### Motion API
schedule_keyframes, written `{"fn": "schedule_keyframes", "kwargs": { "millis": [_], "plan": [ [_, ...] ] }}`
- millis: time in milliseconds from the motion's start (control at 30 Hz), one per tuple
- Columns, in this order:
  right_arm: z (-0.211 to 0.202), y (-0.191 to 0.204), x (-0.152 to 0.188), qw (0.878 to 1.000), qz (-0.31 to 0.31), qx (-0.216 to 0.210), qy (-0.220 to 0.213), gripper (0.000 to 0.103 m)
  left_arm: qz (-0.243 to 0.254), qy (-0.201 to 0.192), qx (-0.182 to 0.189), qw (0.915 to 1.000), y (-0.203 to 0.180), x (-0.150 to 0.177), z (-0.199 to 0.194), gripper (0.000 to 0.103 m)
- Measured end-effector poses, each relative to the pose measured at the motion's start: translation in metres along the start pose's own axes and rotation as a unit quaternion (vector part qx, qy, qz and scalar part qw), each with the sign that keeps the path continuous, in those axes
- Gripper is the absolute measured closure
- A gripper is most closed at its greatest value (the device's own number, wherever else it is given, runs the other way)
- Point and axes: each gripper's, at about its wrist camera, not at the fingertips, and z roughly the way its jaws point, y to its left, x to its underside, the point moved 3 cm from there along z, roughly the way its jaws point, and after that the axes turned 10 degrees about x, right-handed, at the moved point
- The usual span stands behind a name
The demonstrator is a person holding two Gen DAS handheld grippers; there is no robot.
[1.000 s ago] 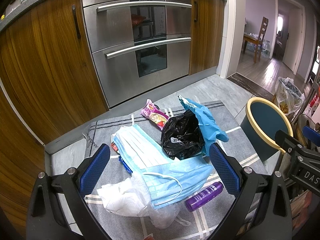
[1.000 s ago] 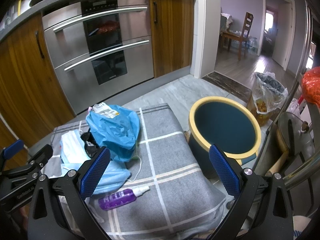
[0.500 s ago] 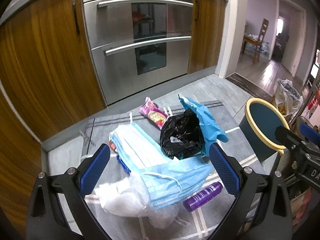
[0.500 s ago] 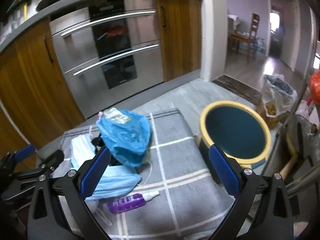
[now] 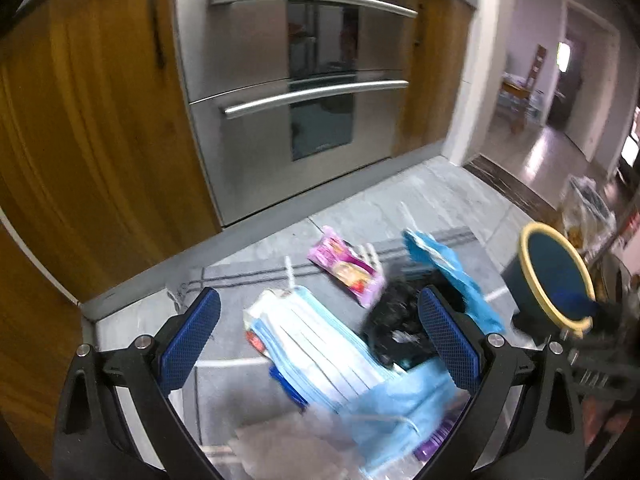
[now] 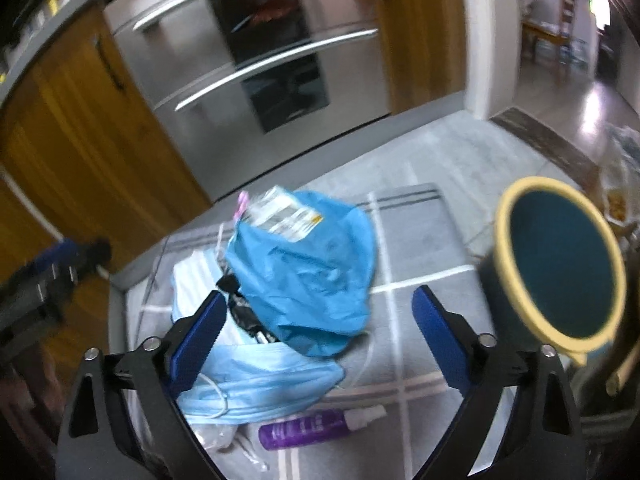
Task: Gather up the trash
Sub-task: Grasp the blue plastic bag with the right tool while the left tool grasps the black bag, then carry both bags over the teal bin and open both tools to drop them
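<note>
Biggest thing in front of you is the stainless double oven [image 5: 296, 92] with its two long bar handles, set between wooden cabinet doors [image 5: 92, 128]. No badge on it is readable through the blur.

On the floor below it lies a grey mat with pale stripes [image 6: 404, 264], and all the trash sits on that mat. To its right stands the dark teal bin with a yellow rim [image 6: 560, 264], mouth open, on the floor just off the mat's edge.

The pile itself: a crumpled blue plastic bag [image 6: 308, 272] with a white printed label stuck on top, text too smeared to read. A black plastic bag [image 5: 400, 320] is tucked against it. Light blue face masks [image 5: 320, 340] are stacked and spilling forward. A pink snack wrapper [image 5: 344, 272] lies behind them, nearer the oven; there's a picture on it but the lettering is unreadable. Smallest is the purple spray bottle [image 6: 312, 426] lying on its side at the front, white writing there but illegible.

Your left gripper [image 5: 320, 344] hangs spread wide above the masks, nothing pinched. Your right gripper [image 6: 320, 336] is wide too, its jaws closing, over the blue bag and masks without gripping them.
</note>
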Motion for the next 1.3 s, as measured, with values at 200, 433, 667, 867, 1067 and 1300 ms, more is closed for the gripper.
{"fn": "schedule_keyframes", "kwargs": {
  "millis": [200,433,667,867,1067,1300],
  "plan": [
    [0.025,0.028,0.004,0.998,-0.059,-0.016,0.014,0.041,-0.006,0.022,-0.017,0.9996,0.017,-0.002,0.022,0.006],
    [0.040,0.037,0.007,0.995,-0.094,0.011,0.025,0.083,0.013,0.042,-0.006,0.9990,0.009,0.003,0.042,0.006],
    [0.021,0.002,-0.012,0.999,-0.020,0.027,0.013,0.092,0.047,0.071,0.037,0.9957,-0.022,0.013,0.065,0.014],
    [0.010,-0.003,-0.015,1.000,-0.017,0.024,0.002,0.093,0.081,0.109,0.071,0.9883,-0.053,0.024,0.097,0.026],
    [0.009,-0.017,-0.021,1.000,0.012,0.028,0.007,0.093,0.072,0.152,0.092,0.9814,-0.055,0.038,0.122,0.086],
    [0.003,-0.025,-0.030,0.999,0.040,0.024,0.006,0.093,0.074,0.135,0.113,0.9817,-0.060,0.032,0.113,0.102]
  ]
}}
